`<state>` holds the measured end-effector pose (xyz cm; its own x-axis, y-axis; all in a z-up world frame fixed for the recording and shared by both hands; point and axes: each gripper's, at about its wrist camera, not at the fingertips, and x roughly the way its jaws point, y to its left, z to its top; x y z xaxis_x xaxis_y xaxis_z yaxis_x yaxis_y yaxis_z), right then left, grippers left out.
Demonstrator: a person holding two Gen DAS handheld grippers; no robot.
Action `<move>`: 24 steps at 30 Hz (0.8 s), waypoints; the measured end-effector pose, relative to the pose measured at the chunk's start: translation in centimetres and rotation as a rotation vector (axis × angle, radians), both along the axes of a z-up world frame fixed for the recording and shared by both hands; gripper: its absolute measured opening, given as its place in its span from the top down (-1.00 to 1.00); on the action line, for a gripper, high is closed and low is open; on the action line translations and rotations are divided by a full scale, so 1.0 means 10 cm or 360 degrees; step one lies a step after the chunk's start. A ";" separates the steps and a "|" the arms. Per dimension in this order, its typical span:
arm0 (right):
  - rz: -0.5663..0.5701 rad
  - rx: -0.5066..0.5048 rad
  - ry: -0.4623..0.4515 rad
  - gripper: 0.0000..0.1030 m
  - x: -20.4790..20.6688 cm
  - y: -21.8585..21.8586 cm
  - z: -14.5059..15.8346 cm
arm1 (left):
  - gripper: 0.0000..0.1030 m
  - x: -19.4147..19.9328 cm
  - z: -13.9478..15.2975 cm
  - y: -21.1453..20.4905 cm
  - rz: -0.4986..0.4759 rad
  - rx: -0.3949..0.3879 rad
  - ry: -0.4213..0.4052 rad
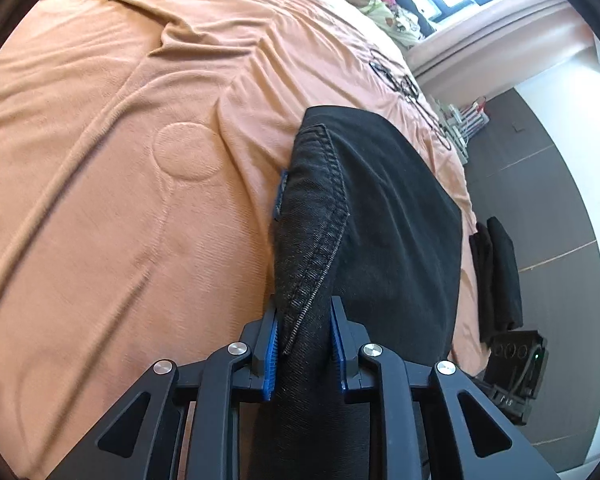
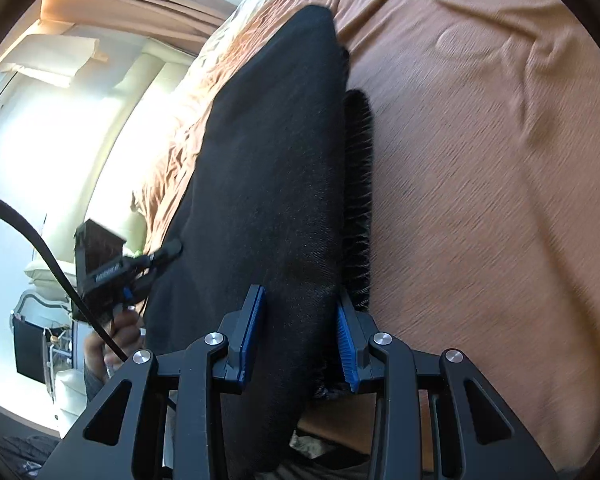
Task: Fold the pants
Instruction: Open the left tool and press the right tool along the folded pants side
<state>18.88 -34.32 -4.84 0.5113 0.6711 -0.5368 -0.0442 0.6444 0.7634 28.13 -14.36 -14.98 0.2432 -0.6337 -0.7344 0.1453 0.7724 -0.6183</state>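
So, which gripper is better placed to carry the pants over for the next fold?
Probably left. The left gripper clamps a stitched seam edge of the pants between its pads. The right gripper also straddles the cloth, but its pads look less tightly pressed.

free: orange bedspread left of pants | blocked: folded black pile at bed edge
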 end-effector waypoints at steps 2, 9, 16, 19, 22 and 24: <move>-0.0019 0.0041 0.0000 0.38 0.01 -0.01 -0.03 | 0.54 0.03 0.01 -0.01 -0.0031 0.0019 -0.0002; -0.0011 0.0021 -0.0015 0.38 0.12 -0.07 -0.06 | 0.39 0.13 -0.06 -0.06 -0.0100 0.0093 0.0041; -0.0115 -0.0085 -0.0086 0.37 0.38 -0.30 0.02 | 0.25 0.24 -0.05 -0.02 -0.0067 0.0112 0.0025; -0.0119 -0.0083 -0.0077 0.37 0.56 -0.37 -0.01 | 0.25 0.30 -0.05 -0.05 -0.0080 0.0119 0.0015; -0.0124 -0.0082 -0.0081 0.37 0.72 -0.38 0.01 | 0.25 0.39 -0.05 -0.10 -0.0096 0.0122 0.0012; -0.0146 -0.0073 -0.0081 0.37 0.82 -0.35 0.03 | 0.24 0.44 -0.05 -0.12 -0.0105 0.0122 0.0012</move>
